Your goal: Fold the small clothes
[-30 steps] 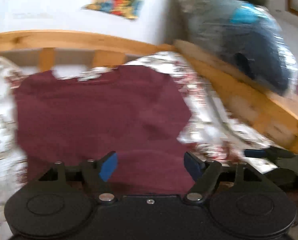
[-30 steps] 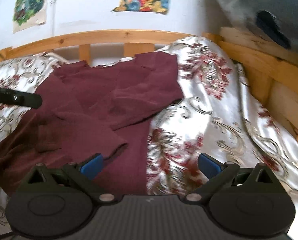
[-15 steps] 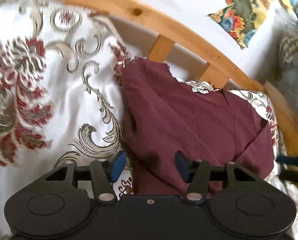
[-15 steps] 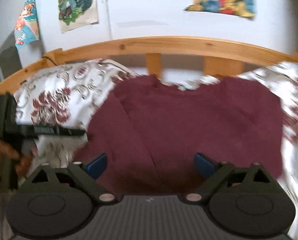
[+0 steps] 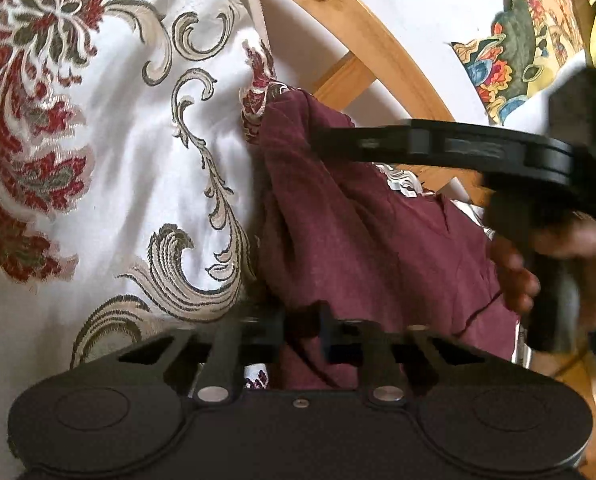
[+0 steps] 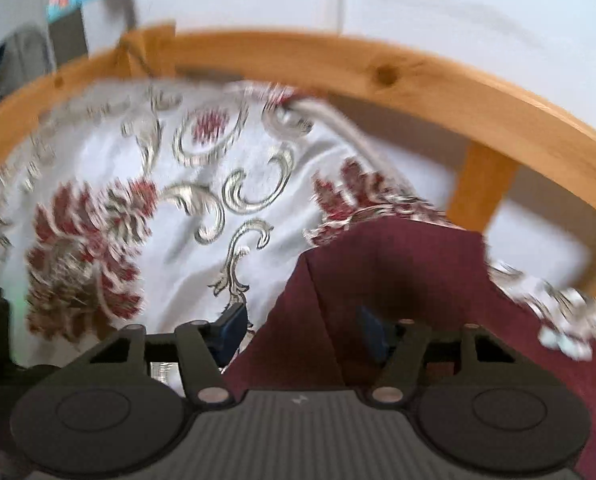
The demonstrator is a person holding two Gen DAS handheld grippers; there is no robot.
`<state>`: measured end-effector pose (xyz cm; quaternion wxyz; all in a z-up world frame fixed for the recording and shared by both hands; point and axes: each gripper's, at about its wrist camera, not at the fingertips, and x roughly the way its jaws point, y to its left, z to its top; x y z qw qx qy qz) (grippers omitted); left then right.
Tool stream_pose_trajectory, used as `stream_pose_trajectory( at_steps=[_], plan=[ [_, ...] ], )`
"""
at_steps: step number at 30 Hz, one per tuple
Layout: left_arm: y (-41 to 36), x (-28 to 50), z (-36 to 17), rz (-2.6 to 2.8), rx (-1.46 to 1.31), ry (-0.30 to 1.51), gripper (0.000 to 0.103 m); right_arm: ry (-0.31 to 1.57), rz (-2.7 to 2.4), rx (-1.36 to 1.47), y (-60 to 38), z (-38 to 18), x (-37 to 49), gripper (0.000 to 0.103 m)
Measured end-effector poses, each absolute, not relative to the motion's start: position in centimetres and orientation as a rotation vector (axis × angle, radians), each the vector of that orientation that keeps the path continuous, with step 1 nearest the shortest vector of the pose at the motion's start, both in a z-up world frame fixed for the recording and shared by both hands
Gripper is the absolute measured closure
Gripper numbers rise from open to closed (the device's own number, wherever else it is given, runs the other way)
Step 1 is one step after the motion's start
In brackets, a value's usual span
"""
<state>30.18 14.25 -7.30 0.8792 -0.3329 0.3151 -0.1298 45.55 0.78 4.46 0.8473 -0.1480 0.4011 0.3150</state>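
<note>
Pinching the maroon shirt (image 5: 362, 240) with my left hand-held gripper (image 5: 302, 330), jaws clamped on its near edge. My right hand-held gripper (image 6: 302, 328) is closing over the shirt corner nearest the wooden bed rail (image 6: 378, 68), not gripping yet. Shirt's long side runs from rail toward me.

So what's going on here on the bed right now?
A person is folding a small maroon knit top on a white bedspread with red and gold flowers, using a handheld claw in each hand. The left claw has shut on the top's near edge. The right claw reaches in at the far corner by the wooden bed rail; it is closing with the top's edge between its blue pads, not yet pinching.
</note>
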Motion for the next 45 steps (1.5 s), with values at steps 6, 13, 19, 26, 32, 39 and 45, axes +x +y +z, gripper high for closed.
stream_pose_trajectory(
  at_steps=[6,13,19,26,32,39,45],
  plan=[
    [14.4,29.7,-6.9,-0.237,-0.71,0.633,0.099,0.908,0.67,-0.471,3.5,3.1,46.0,0.097],
    [15.7,28.0,-5.3,-0.098,-0.715,0.509,0.099,0.783,0.701,-0.327,3.6,6.0,46.8,0.097],
    [16.2,27.8,-5.5,-0.019,-0.729,0.528,0.098,0.756,0.708,-0.376,6.4,4.6,47.4,0.097],
    [16.2,28.5,-6.0,0.038,-0.712,0.616,0.079,0.78,0.667,-0.372,6.3,3.6,47.7,0.071],
    [15.4,29.1,-5.0,0.06,-0.647,0.624,0.053,0.744,0.611,-0.299,1.8,6.0,46.0,0.03],
    [13.9,29.1,-4.2,0.077,-0.545,0.67,0.022,0.682,0.467,-0.222,-7.9,6.9,37.4,0.01],
    [11.7,27.4,-2.7,0.089,-0.433,0.67,0.008,0.643,0.312,-0.227,-15.2,5.2,26.2,0.0]
  ],
)
